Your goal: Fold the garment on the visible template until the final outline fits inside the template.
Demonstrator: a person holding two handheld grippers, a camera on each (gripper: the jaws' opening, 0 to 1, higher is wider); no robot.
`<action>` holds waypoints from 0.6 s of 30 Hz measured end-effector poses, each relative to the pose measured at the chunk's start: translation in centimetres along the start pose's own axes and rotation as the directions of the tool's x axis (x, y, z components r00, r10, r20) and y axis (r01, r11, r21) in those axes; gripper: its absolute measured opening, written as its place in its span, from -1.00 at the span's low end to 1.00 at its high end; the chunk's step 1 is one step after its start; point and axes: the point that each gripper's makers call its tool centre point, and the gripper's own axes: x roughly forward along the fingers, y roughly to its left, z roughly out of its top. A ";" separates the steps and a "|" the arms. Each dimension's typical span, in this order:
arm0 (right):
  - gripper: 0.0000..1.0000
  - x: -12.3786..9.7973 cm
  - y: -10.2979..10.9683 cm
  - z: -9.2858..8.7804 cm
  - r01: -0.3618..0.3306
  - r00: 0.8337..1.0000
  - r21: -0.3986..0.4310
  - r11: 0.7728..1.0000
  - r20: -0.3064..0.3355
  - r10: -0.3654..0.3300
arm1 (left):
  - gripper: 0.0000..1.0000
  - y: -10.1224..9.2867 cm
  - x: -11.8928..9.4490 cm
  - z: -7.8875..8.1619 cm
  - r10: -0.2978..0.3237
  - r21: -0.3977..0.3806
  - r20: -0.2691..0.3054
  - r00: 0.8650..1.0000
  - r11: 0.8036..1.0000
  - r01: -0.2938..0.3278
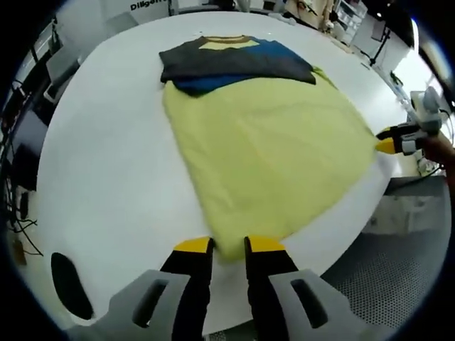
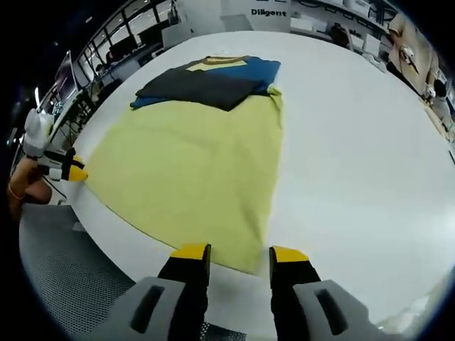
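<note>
Yellow-tipped, the left gripper [image 1: 229,246] pinches one near corner of the garment [image 1: 270,149], its jaws closed on the yellow cloth. At the other near corner, the right gripper [image 2: 239,254] has its jaws parted, the hem lying between the tips; whether they grip it I cannot tell. That garment lies spread on the white table [image 1: 106,163], its far end folded over, dark grey and blue with a yellow collar.
</note>
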 end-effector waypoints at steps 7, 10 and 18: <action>-0.82 -0.1 -0.4 -0.3 0.022 1.000 0.013 1.000 -0.006 -0.022 | -0.85 0.1 0.0 -0.2 0.016 -0.042 -0.008 1.000 0.999 -0.016; -0.89 -0.1 -0.6 -0.3 0.029 1.000 0.012 0.999 -0.006 -0.029 | -0.94 0.2 0.0 -0.4 0.014 -0.053 -0.008 1.000 0.998 -0.014; -1.00 0.0 -0.4 -0.3 0.025 0.999 -0.037 0.999 -0.025 -0.026 | -1.00 -0.1 0.1 -0.5 -0.006 -0.046 -0.004 1.000 0.999 0.006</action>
